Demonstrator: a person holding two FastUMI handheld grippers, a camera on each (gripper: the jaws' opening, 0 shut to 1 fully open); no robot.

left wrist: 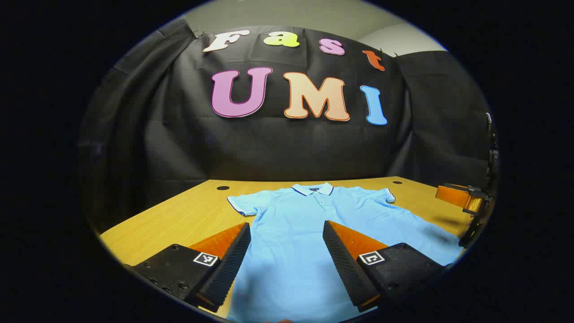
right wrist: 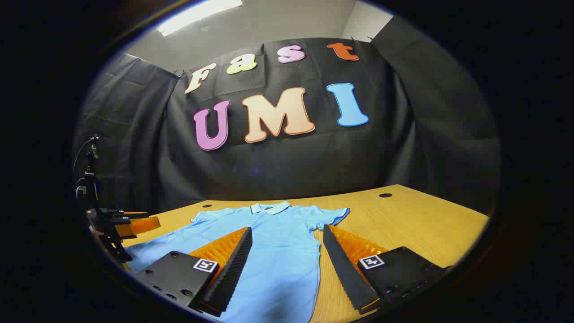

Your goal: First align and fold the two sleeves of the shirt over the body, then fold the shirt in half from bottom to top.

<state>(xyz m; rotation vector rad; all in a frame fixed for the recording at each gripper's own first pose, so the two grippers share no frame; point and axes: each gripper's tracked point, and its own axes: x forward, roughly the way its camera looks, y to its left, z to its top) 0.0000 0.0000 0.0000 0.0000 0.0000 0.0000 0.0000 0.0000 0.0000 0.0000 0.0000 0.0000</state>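
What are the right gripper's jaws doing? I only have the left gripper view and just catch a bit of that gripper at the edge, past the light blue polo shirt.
Observer: The right gripper has its jaws open and holds nothing. It sits above the light blue polo shirt.
Operator: Where over the shirt?
Observer: It appears to straddle the shirt's right side edge, with one finger over the fabric and the other over the bare light wooden table.
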